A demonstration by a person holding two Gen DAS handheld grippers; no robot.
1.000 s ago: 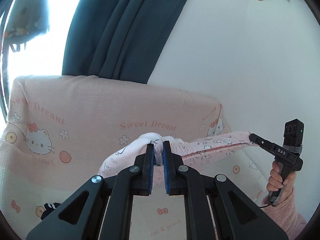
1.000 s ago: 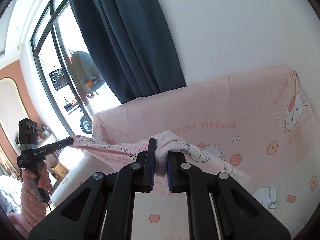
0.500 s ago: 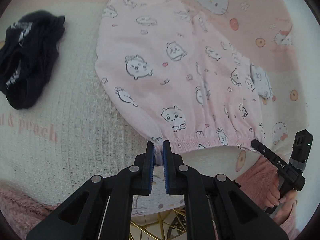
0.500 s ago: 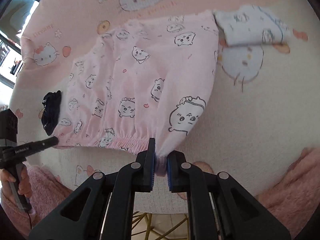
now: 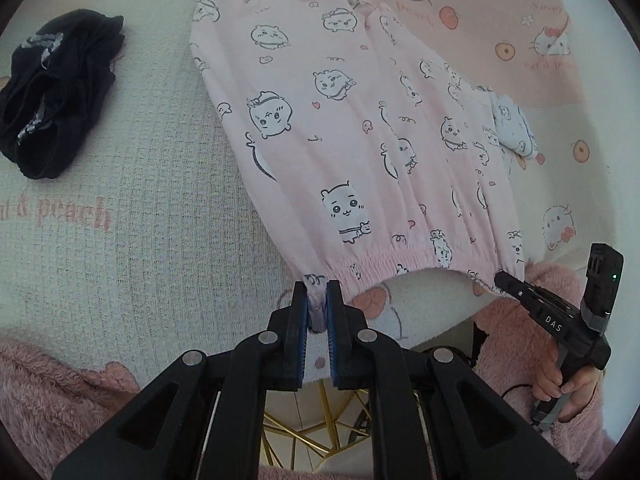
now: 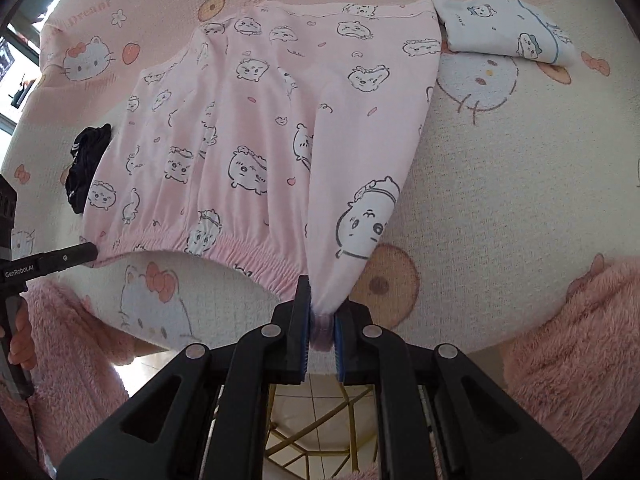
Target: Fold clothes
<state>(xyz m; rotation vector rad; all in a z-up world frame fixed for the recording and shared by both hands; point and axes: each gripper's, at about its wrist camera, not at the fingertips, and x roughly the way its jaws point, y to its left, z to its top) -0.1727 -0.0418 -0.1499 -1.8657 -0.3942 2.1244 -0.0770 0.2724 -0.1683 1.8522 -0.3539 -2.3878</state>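
Pink pyjama trousers held by the waistband at both corners over a covered surface.

The pink trousers (image 5: 360, 128) with small cartoon prints are spread flat on the surface (image 5: 152, 184), which is covered by a pink and cream cat-print cloth, and the elastic waistband is turned toward the near edge. The left gripper (image 5: 317, 312) is clenched on the left corner of the waistband, and the right gripper (image 6: 322, 320) is clenched on the right corner; a fold of fabric is seen between the jaws in both wrist views. A black garment (image 5: 56, 96) is lying to the left of the trousers, apart from them. A folded light-blue garment (image 6: 504, 28) is lying at the far right, just beside the leg hem.
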